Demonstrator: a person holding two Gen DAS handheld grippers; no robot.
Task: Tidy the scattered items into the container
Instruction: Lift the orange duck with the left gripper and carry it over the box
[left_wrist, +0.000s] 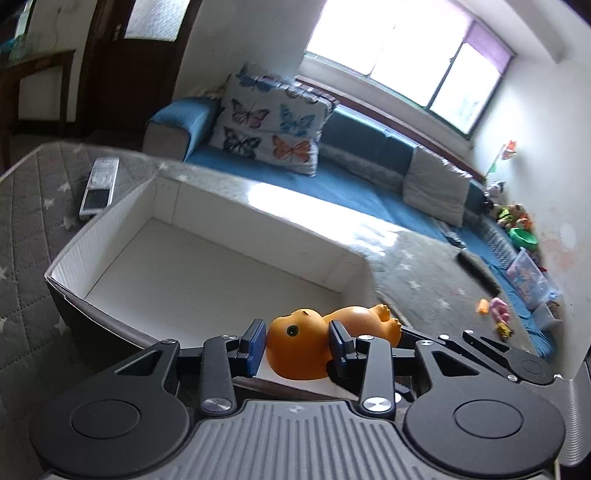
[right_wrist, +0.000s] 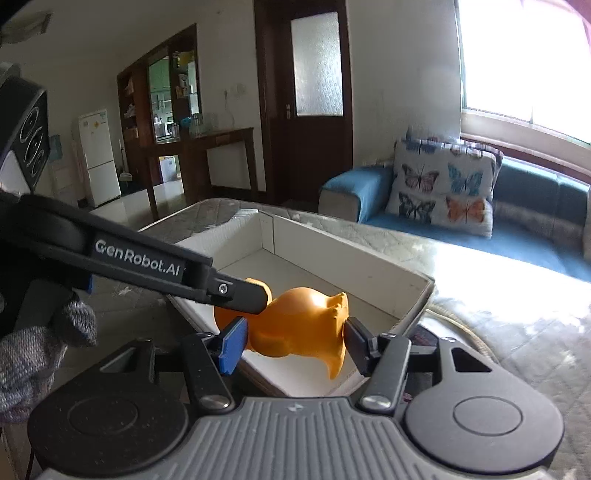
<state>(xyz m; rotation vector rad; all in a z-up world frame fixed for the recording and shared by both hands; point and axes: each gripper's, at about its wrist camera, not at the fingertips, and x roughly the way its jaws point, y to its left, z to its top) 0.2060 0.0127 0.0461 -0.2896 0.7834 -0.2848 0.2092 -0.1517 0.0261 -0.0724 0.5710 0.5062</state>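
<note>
An orange rubber animal toy (left_wrist: 299, 347) is held between both grippers over the near edge of a white open box (left_wrist: 207, 206). My left gripper (left_wrist: 297, 341) is shut on the toy's head. In the right wrist view my right gripper (right_wrist: 293, 341) is shut on the toy's body (right_wrist: 299, 325), its pads against both sides. The left gripper's finger (right_wrist: 240, 291) crosses in from the left and covers part of the toy's head. The box (right_wrist: 343, 258) holds nothing else that I can see.
The box sits on a grey quilted mat (left_wrist: 29, 221) with stars. A white remote (left_wrist: 99, 186) lies left of the box. Small toys (left_wrist: 496, 314) lie on the mat at the right. A blue sofa with a butterfly cushion (left_wrist: 269, 122) stands behind.
</note>
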